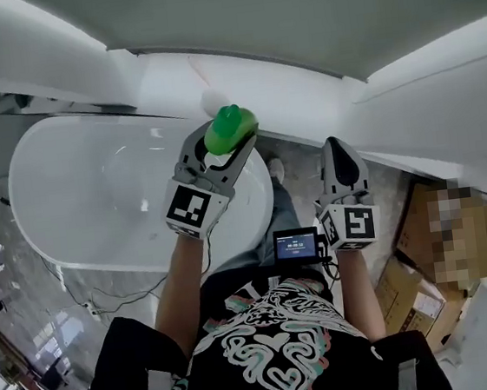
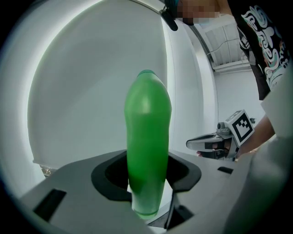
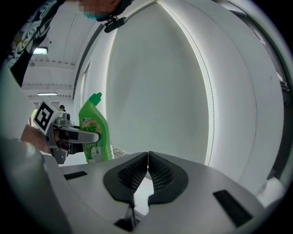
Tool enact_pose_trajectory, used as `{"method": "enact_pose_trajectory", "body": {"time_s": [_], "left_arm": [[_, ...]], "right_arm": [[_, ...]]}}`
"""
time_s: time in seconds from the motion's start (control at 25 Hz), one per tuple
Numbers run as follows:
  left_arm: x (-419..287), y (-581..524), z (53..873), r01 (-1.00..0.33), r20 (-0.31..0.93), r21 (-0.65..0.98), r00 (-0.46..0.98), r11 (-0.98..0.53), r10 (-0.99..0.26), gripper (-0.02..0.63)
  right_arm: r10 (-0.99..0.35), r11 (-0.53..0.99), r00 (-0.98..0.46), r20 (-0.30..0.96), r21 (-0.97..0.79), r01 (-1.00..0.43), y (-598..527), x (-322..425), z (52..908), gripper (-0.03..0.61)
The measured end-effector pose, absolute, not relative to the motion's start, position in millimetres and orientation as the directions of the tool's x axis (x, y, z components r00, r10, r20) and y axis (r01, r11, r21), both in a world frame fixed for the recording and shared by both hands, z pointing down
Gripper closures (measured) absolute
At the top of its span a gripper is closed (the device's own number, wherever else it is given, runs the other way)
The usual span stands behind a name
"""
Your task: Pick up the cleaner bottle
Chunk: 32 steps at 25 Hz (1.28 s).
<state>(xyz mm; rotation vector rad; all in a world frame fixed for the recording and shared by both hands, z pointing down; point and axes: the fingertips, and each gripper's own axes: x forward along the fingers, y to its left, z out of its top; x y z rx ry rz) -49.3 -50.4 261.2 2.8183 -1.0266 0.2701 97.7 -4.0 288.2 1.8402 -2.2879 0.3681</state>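
The green cleaner bottle [image 1: 230, 128] stands upright between the jaws of my left gripper [image 1: 221, 153], which is shut on it and holds it in the air over the white bathtub [image 1: 78, 200]. In the left gripper view the bottle [image 2: 147, 141] fills the middle, clamped at its lower body by both pads. From the right gripper view the bottle [image 3: 94, 130] shows at the left, its angled cap and label visible, with the left gripper [image 3: 80, 135] round it. My right gripper [image 1: 342, 163] hangs beside it to the right, shut with nothing in it; its pads [image 3: 147, 176] meet.
The oval bathtub lies below and to the left, against a white wall [image 1: 319, 94]. Cardboard boxes [image 1: 424, 248] stand on the speckled floor at the right. A small screen [image 1: 295, 245] hangs at the person's waist. Cables [image 1: 107, 297] trail on the floor by the tub.
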Motion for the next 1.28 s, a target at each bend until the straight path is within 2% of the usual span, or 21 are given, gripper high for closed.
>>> {"method": "enact_pose_trajectory", "body": {"time_s": [0.28,0.84,1.28], "left_arm": [[-66,-21,226,-0.65,0.267,0.031,0.738,-0.76,-0.62,0.414],[-69,24,163,-0.655,0.241,0.023,0.737,-0.755,-0.632,0.414],[-68,38,149,-0.641,0.226,0.034,0.753,-0.767,-0.618,0.414]], "right_arm": [[-0.946,0.185,-0.194,0.259,-0.058,-0.981,26,98,249,0.552],[-0.968,0.139,-0.145,0.205,-0.044,-0.989,54,100,188,0.552],[-0.976,0.128,-0.132,0.172,-0.033,-0.991,62,94,168,0.552]]}}
